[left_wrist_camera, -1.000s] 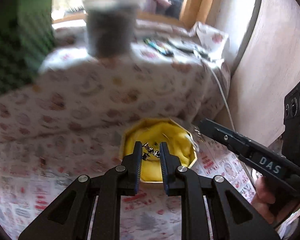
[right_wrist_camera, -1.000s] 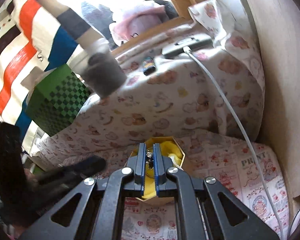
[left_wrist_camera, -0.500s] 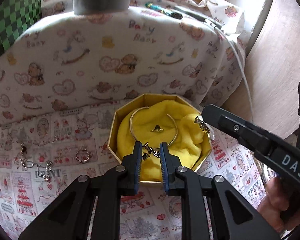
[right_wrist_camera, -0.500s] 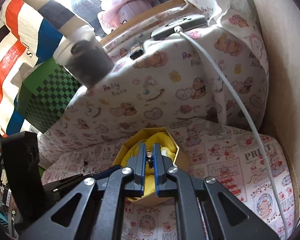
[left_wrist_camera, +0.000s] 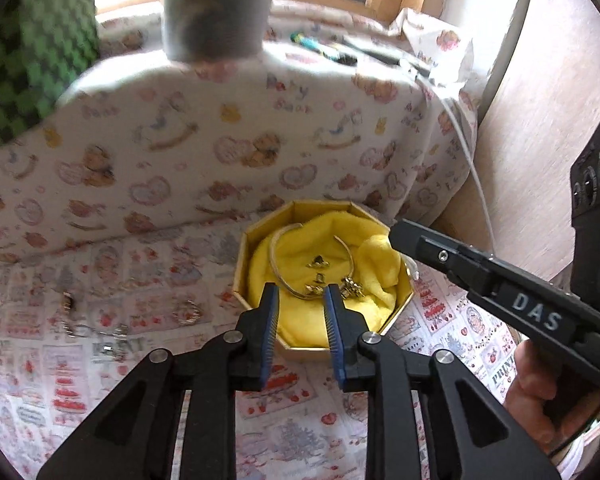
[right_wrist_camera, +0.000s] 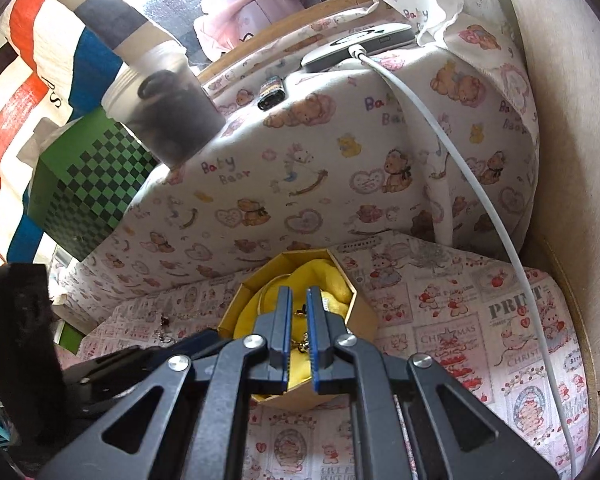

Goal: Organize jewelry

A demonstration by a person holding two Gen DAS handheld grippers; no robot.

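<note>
Two hand-held grippers meet over an octagonal gold box [left_wrist_camera: 324, 276] lined with yellow cloth [left_wrist_camera: 300, 256], which sits on a printed cloth [left_wrist_camera: 100, 272] at the foot of a cushion covered in teddy-bear fabric [left_wrist_camera: 228, 140]. From the left wrist view, the left gripper [left_wrist_camera: 299, 291] hangs above the near edge of the box with its blue-padded fingers spread apart and nothing between them; just beyond the tips lie a thin bangle [left_wrist_camera: 278, 256], two small gold pieces [left_wrist_camera: 318, 262] and a little silvery cluster [left_wrist_camera: 350, 286], all resting on the yellow lining. The right gripper [left_wrist_camera: 404, 236] reaches in from the right, its tip at the box's far right rim. In the right wrist view, the right gripper [right_wrist_camera: 299, 300] has its fingers drawn close with only a narrow gap; a small gold item [right_wrist_camera: 300, 312] shows in that gap, but whether the pads pinch it cannot be told. On the printed cloth to the left of the box lie a ring [left_wrist_camera: 188, 312] and a blurred chain [left_wrist_camera: 100, 332], apart from the box. Up on the cushion stand a dark cup [right_wrist_camera: 172, 120], a charging pad with a white cable [right_wrist_camera: 440, 136], and beside them a green checkered box [right_wrist_camera: 88, 188].
</note>
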